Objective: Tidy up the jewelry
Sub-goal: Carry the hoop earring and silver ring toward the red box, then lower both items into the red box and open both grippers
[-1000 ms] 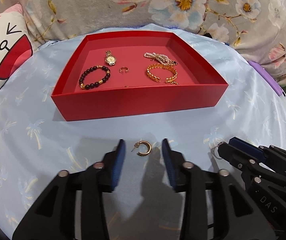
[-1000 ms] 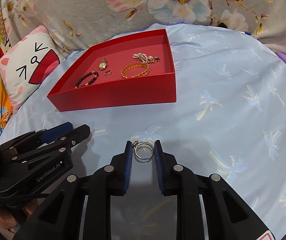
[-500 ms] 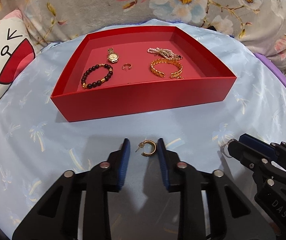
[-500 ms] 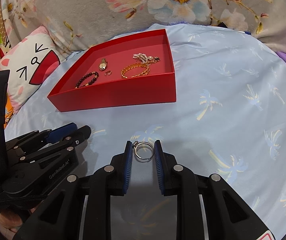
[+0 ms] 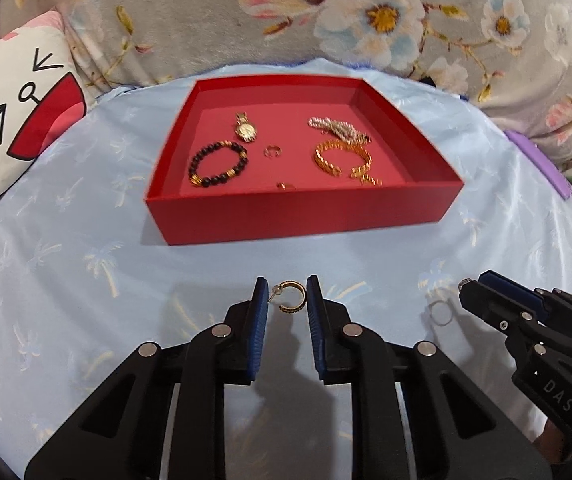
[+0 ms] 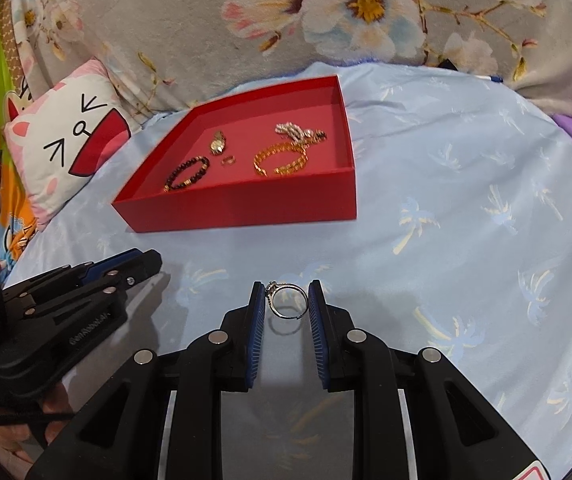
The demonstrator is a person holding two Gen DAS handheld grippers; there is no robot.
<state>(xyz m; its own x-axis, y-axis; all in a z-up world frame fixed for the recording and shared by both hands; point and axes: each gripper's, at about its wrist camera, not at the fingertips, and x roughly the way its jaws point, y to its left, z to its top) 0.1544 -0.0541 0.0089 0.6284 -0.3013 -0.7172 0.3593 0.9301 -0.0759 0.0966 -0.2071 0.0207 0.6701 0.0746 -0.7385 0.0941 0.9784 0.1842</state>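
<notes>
Left gripper point(image 5: 286, 298) jaws have closed on the ribbed gold hoop earring point(image 5: 291, 296).

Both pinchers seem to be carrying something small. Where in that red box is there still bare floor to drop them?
In the red tray, bare floor lies along the back wall, in the left corner behind the beaded bracelet, and between the small ring and gold chain bracelet. The right side is crowded: pearl strand against the chain bracelet.

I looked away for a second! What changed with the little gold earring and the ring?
The left gripper closed its fingers onto the gold hoop earring, which a second ago lay loose between them. The right gripper holds the silver ring as before. The red tray and its jewelry look unchanged.
</notes>
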